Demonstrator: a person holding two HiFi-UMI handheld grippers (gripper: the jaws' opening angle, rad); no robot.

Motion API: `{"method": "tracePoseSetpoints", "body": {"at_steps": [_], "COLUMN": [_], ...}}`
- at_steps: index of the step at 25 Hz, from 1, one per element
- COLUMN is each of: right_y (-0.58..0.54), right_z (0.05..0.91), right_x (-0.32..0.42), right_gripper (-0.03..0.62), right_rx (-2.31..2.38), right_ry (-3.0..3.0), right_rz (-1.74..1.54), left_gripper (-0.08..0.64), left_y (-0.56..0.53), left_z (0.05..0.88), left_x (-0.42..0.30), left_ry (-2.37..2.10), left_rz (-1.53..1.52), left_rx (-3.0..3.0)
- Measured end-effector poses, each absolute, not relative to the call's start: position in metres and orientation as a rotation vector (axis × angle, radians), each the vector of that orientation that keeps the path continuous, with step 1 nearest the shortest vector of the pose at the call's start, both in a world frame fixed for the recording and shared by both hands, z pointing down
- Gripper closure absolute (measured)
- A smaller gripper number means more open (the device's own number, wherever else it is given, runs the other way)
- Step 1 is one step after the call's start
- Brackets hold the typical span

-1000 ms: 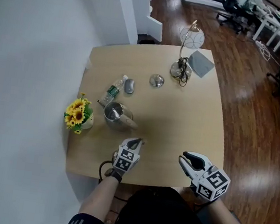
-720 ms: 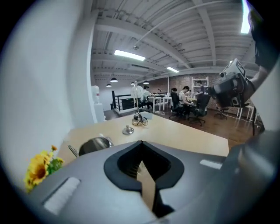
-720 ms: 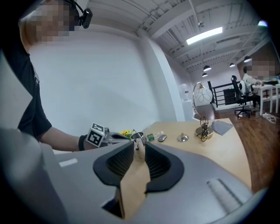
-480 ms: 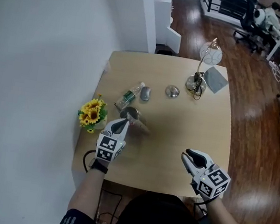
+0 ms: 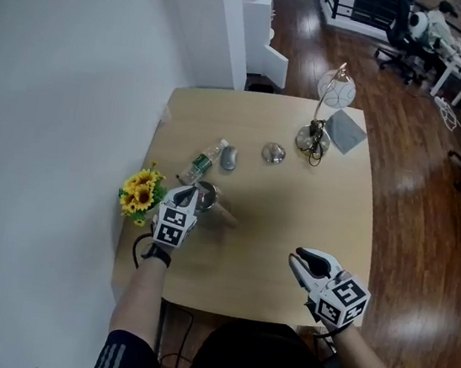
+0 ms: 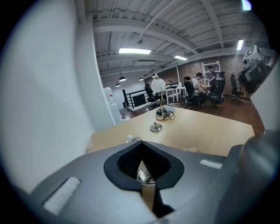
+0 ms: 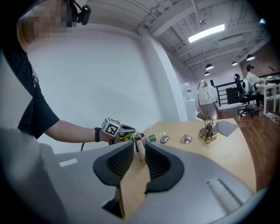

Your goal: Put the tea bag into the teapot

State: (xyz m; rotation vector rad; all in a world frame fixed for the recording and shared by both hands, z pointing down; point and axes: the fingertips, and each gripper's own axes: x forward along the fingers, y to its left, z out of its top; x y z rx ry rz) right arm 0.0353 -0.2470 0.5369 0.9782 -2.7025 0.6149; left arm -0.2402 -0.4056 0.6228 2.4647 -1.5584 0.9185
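Left gripper (image 5: 188, 195) jaws clenched, teapot (image 5: 207, 196) just under tips; tea bag not seen. Right gripper (image 5: 303, 264) jaws released, empty. Tea bag likely light, limp, tearable: pinch tag or string.

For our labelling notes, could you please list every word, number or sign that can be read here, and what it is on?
No text can be read in any view.
Label on the bottle: green, too small to read.
Cubes on the left gripper and right gripper: square markers only, no words.
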Motion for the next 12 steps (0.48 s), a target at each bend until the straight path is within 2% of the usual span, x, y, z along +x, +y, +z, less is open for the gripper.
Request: {"method": "tracePoseSetpoints", "body": {"at_steps": [4,8,12], "right_y": [-0.245,-0.243,-0.244], "right_z": [0.545,0.547,0.544], "right_x": [0.038,0.041,0.042], "right_gripper": [0.500,0.500,0.500], "right_rx": [0.974,0.971,0.980], "right_ry": [-2.687,-2.677,-2.685], "right_rz": [0.635,0.640,0.630], "left_gripper": [0.558,0.476,0.474], "left_y": [-0.405,-0.402,-0.404], "left_z": [0.644,0.649,0.641], "left_x": [-0.242,-0.237,-0.235], "left_ry": [-1.532,-1.505,-1.513], "left_rz": [0.898,0.889,0.879], "left_rx": [2.399,2.392,2.410]}}
